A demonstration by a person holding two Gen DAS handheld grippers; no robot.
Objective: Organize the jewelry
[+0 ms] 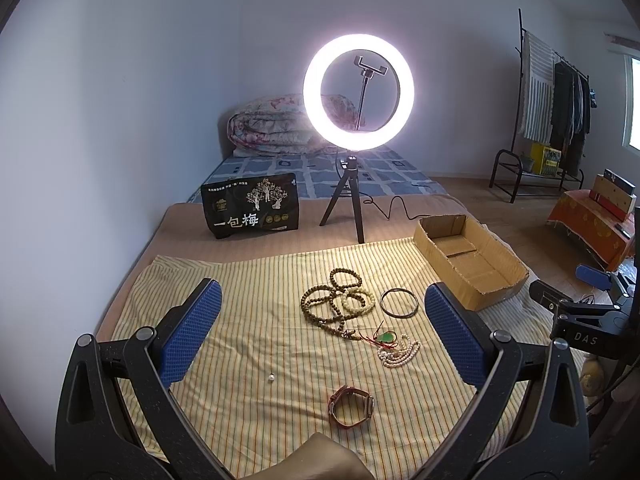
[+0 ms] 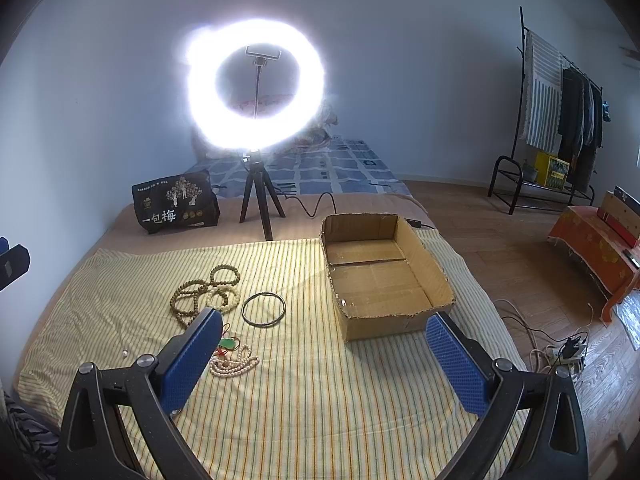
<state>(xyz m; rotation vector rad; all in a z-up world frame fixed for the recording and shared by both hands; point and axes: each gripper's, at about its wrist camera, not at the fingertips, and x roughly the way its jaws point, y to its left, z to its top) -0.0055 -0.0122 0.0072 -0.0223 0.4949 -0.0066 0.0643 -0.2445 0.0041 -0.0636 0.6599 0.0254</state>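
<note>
The left gripper (image 1: 320, 340) and right gripper (image 2: 324, 356) are both hanging wide open over the striped cloth (image 1: 248, 320), gripping nothing. Nearest, a leather-strap watch (image 1: 351, 406) is lying, with a lone pearl (image 1: 271, 378) to its left. Farther on, a pearl strand (image 1: 398, 354) and green pendant (image 1: 386, 337) are touching; beyond them wooden beads (image 1: 332, 300) are lying beside a dark bangle (image 1: 399, 301). Far right, an empty cardboard box (image 2: 436, 276) is sitting; a ring light (image 1: 359, 90) is glowing behind.

Right gripper (image 2: 324, 354) held wide open, nothing gripped – cardboard box (image 2: 436, 276) seen centre-right, bead strands (image 2: 200, 294) & black bangle (image 2: 264, 309) centre-left on striped cloth (image 2: 304, 392).
</note>
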